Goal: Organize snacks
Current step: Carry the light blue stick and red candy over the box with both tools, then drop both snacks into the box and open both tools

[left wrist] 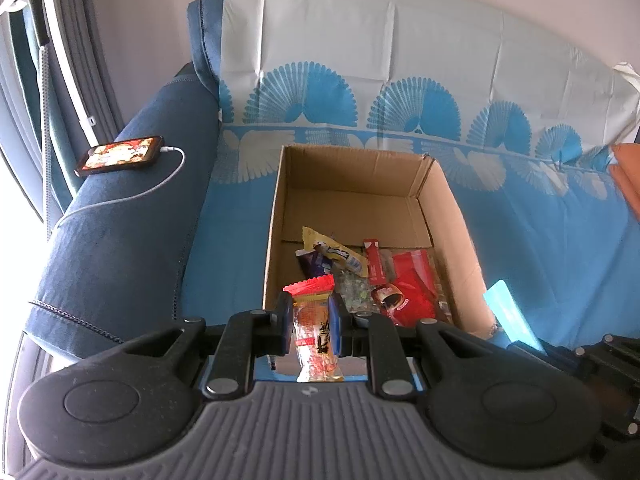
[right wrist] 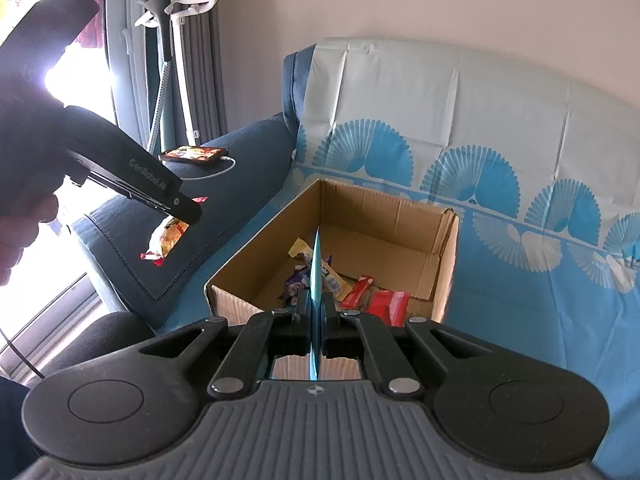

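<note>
left gripper (left wrist: 311, 320) tilted down, jaws pinching snack packet (left wrist: 316, 340); right gripper (right wrist: 316, 316) jaws pinching blue packet (right wrist: 316, 276)

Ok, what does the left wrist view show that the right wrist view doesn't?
Only the left wrist view: the orange cushion at the far right, and the flat face of the thin light-blue packet.

Only the right wrist view: the left gripper from outside, in a hand.

Both: the open brown cardboard box of snacks, the clear red-topped snack packet, and the charging phone on the blue armrest.
</note>
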The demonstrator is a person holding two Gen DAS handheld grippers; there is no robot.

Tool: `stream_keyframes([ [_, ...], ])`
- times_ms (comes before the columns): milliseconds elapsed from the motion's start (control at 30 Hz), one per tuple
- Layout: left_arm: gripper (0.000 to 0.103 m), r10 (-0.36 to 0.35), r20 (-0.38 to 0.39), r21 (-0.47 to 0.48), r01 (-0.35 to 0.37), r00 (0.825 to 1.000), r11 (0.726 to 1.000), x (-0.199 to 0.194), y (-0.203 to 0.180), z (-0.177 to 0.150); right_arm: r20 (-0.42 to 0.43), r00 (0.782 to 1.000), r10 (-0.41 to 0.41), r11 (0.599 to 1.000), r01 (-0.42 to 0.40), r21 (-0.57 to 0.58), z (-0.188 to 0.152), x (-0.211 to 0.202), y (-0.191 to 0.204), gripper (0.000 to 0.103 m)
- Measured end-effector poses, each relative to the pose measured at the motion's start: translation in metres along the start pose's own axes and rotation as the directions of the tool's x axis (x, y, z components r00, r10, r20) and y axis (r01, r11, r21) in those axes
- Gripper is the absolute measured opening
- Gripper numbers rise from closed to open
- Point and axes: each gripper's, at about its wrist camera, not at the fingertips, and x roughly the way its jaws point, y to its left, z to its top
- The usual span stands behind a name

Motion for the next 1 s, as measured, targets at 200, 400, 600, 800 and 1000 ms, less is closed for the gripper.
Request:
stream_keyframes([
  [200, 0.02, -0.003, -0.014, -0.003, 0.003, 1.0, 1.0, 0.012, 0.001, 0.006, -0.021, 1.0, 0.0, 1.0, 0.0, 0.011, 0.004, 0.012, -0.005, 0.004],
  [400, 0.02, -0.017, -0.02, -0.006, 0.016, 1.0, 1.0, 0.031, 0.004, 0.026, -0.027, 0.999, -0.033, 0.999, 0.034, 0.039, 0.014, 0.034, -0.022, 0.004],
  [600, 0.02, -0.038, -0.005, -0.015, 0.038, 0.999, 0.999, 0.054, -0.002, 0.056, -0.027, 0.998, -0.057, 0.996, 0.058, 0.06, 0.028, 0.065, -0.04, 0.004],
  [800, 0.021, -0.028, -0.034, 0.007, 0.028, 0.999, 1.0, 0.097, -0.014, 0.077, -0.044, 0.997, -0.066, 0.995, 0.069, 0.072, 0.036, 0.105, -0.055, 0.005],
  [1000, 0.021, -0.019, -0.096, 0.029, 0.022, 0.995, 0.999, 0.143, -0.02, 0.083, -0.086, 0.994, -0.073, 0.994, 0.08, 0.077, 0.037, 0.146, -0.068, 0.005],
])
